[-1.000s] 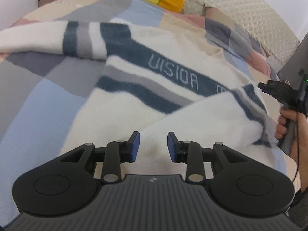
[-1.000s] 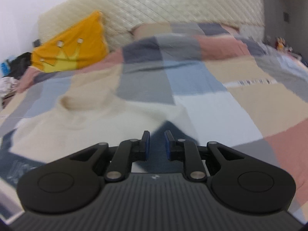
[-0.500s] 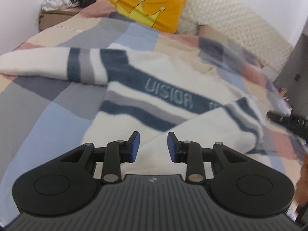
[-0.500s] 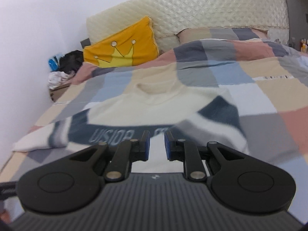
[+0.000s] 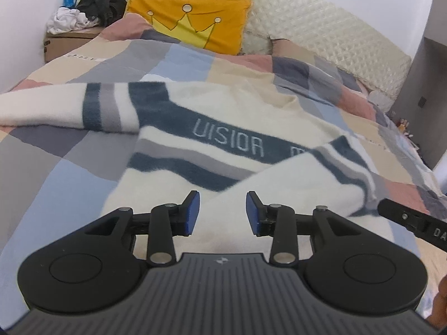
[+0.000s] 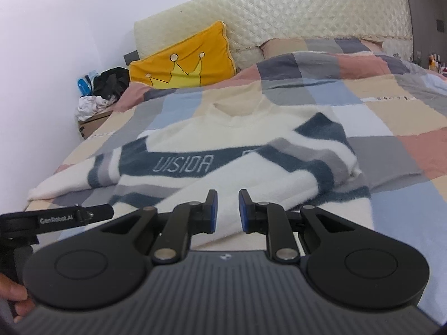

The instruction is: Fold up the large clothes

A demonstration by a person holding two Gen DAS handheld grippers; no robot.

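My left claw (image 5: 222, 213) has just been opening; its blue pads stand spread with nothing between them, hovering over the near white part of the sweater (image 5: 212, 150). My right claw (image 6: 225, 211) has its pads close together but not touching, with a narrow gap and no cloth in it, so I read it as empty too. In the right wrist view the left rig sits low at the left edge with a hand (image 6: 14, 293) on its grip.

The sweater lies flat on the patchwork quilt (image 6: 391, 117) of the bed, chest up, its collar pointing toward the yellow crown pillow (image 6: 184, 67) and its hem toward me. The sleeve on the side away from the pillow's wall is already folded across the chest, covering the end of the lettering. The other sleeve (image 5: 56, 109) stretches out straight from the sweater, toward the wall side of the pillow.

It looks thick, fuzzy and soft, so I expect it to sag, drag on the quilt and bunch rather than hold a crease. I would pinch the stretched sleeve near its cuff, biting a full thickness of knit, and carry it across low.
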